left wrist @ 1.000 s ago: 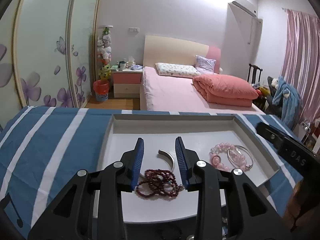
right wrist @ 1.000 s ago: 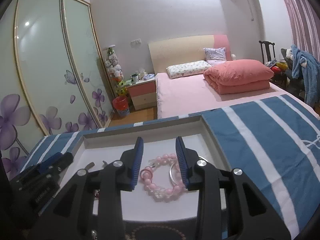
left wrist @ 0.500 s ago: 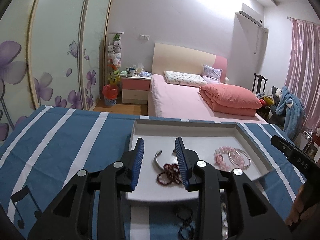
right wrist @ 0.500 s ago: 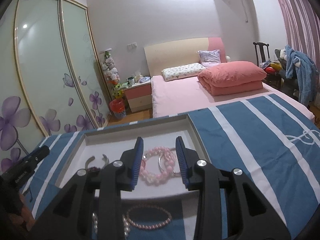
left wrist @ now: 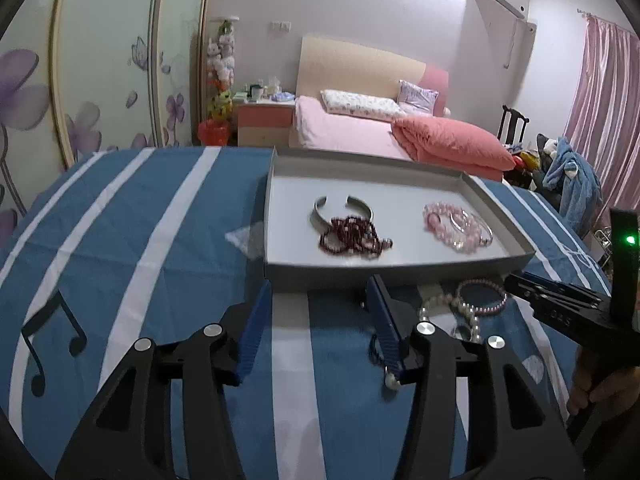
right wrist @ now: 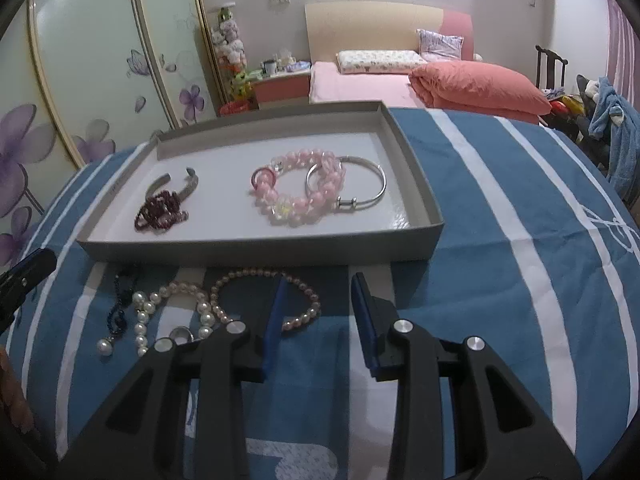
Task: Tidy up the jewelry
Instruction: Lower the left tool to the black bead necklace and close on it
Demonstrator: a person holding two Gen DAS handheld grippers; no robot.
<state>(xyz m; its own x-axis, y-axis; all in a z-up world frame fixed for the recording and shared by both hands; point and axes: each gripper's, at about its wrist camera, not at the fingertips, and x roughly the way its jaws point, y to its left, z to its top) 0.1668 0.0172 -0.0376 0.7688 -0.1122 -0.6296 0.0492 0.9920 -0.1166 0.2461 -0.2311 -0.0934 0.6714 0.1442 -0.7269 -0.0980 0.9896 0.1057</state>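
The small pink bead bracelet (right wrist: 276, 300), light and limp on the striped surface (right wrist: 500, 240) before the tray (right wrist: 420, 184), suits a pinch across one strand; right gripper (right wrist: 320, 320) stands apart, empty, while the left gripper (left wrist: 320, 328) is opening, also empty.

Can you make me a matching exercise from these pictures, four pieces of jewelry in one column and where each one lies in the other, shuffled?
Things:
1. dark red beaded bracelet
2. pale pink chunky bead bracelet
3. thin silver bangle
4. white pearl strand

Places:
A. on the striped blue cloth, in front of the grey tray
B. in the tray, at its right end
C. in the tray's left part, against the open silver cuff
D. in the tray, overlapped by the bangle

Pairs: 1-C, 2-D, 3-B, 4-A
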